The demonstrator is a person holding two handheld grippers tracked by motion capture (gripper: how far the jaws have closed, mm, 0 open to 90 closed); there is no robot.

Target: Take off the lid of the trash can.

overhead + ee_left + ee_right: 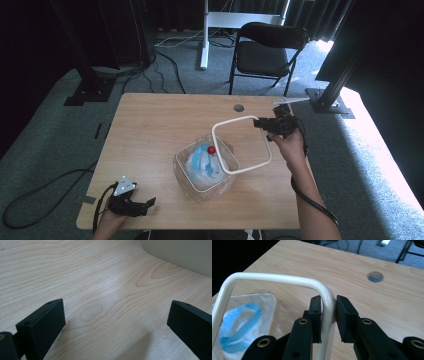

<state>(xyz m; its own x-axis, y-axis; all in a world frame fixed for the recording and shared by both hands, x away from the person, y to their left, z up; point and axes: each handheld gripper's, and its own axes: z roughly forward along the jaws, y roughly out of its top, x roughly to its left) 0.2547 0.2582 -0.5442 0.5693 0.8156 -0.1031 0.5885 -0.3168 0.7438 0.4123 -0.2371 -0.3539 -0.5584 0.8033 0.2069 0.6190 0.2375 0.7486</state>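
High view: a wooden bench [150,130] carried a clear plastic container [204,170] near its middle, with a person's forearms coming in from the bottom edge.
Right gripper: the right gripper [266,123] sat over the bench's far right part, its jaws clamped on one edge of a white rounded-square frame [241,145].
Frame position: it was held tilted in the air, its near-left part hanging over the container's opening, its far-right edge up at the jaws.
Right gripper view: the two black jaws stood either side of the frame [287,280] just below a rounded corner, pressed against the tube, with the right gripper [329,315] gripping tight.
Container contents: crumpled clear plastic with a blue strip [202,156] and a small red piece [211,149] showed inside; what these were, I couldn't tell.
Left gripper: the left gripper [136,205] rested low at the bench's near-left corner, well apart from the container.
Left gripper view: jaws spread wide over bare wood grain [100,290], nothing between them, and a pale container wall [180,252] sat at the top right.
Bench detail: a round cable hole [239,107] showed near the far edge.
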